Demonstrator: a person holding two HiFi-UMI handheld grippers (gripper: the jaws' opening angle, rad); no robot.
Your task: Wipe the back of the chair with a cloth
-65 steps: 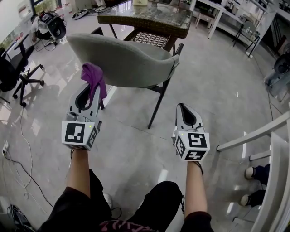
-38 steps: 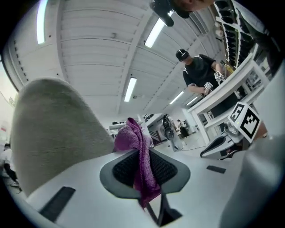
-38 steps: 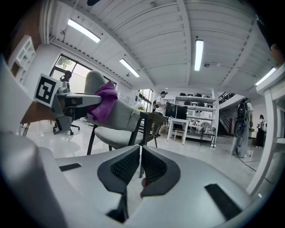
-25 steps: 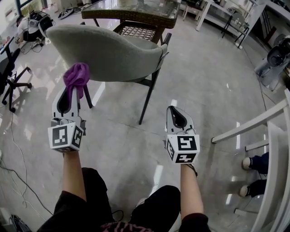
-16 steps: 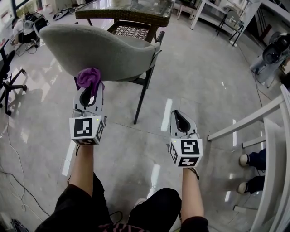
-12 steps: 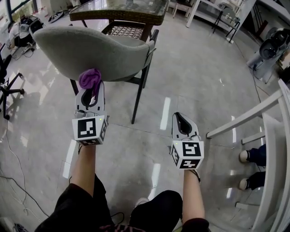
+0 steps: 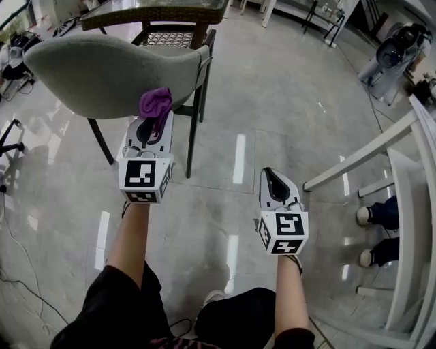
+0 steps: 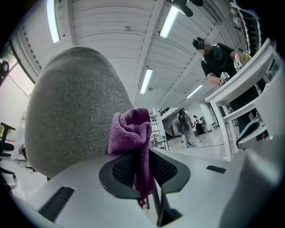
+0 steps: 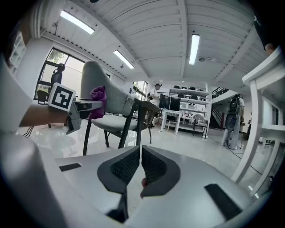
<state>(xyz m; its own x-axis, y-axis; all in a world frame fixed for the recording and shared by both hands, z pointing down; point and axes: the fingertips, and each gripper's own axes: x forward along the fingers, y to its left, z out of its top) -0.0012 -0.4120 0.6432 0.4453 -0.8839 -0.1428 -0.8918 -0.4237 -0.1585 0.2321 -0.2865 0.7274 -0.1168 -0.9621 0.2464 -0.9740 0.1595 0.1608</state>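
Observation:
The grey upholstered chair [image 7: 109, 71] stands ahead of me with its rounded back [image 8: 75, 111] facing me. My left gripper [image 7: 155, 117] is shut on a bunched purple cloth [image 7: 156, 103], which sits right against the lower right part of the chair back; the purple cloth [image 8: 133, 133] hangs down between the jaws. In the right gripper view the same purple cloth [image 9: 98, 101] shows beside the chair [image 9: 107, 104]. My right gripper [image 7: 268, 173] is shut and empty, held low over the floor to the right of the chair.
A glass-topped wicker table [image 7: 153, 10] stands behind the chair. A white frame [image 7: 409, 170] rises at the right, with someone's shoes [image 7: 371, 215] under it. An office chair base [image 7: 7, 140] and cables lie at the left. A person [image 8: 218, 58] stands at a white desk.
My left gripper with the cloth has moved rightward and forward, from off the chair's left edge to against the chair back. The right gripper has stayed low and shut.

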